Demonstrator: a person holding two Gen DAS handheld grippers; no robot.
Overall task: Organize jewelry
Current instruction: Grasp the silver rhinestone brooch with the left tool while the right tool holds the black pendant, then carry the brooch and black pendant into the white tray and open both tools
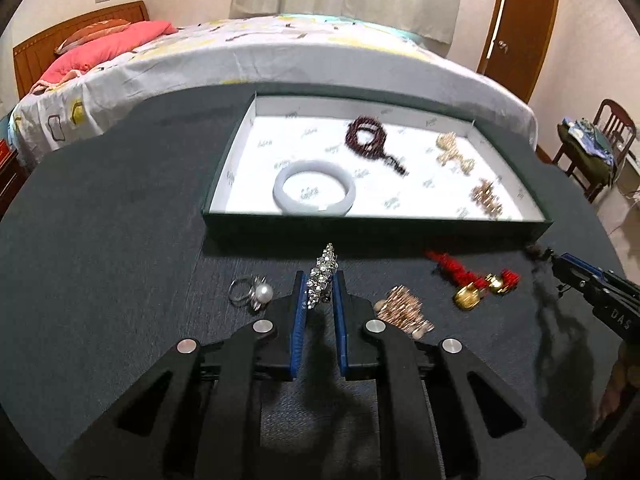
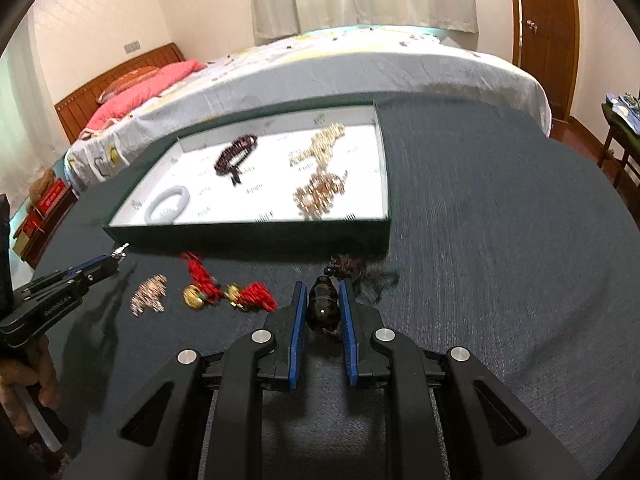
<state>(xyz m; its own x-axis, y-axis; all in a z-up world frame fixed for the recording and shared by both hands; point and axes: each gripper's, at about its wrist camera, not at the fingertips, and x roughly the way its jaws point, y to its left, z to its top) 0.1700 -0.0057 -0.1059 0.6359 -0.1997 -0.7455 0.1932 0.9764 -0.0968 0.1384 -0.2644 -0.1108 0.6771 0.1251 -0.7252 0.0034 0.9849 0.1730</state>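
Note:
My left gripper (image 1: 320, 286) is shut on a sparkling crystal bracelet (image 1: 322, 276), held just above the dark table in front of the white-lined tray (image 1: 248, 128). My right gripper (image 2: 323, 298) is shut on a dark gourd-shaped pendant (image 2: 322, 308) with a dark tassel (image 2: 360, 270) trailing ahead. The tray holds a pale jade bangle (image 1: 314, 188), a dark red bead bracelet (image 1: 366, 136), a pearl-gold piece (image 1: 454, 148) and a rose-gold piece (image 1: 486, 198). On the table lie a pearl ring (image 1: 256, 294), a rose-gold chain (image 1: 404, 308) and a red cord with gold bells (image 1: 468, 280).
A bed (image 1: 280, 52) with a pink pillow runs behind the table. A wooden door (image 1: 520, 28) and a chair (image 1: 600, 140) with clothes stand at the right. The right gripper also shows at the right edge of the left wrist view (image 1: 560, 266).

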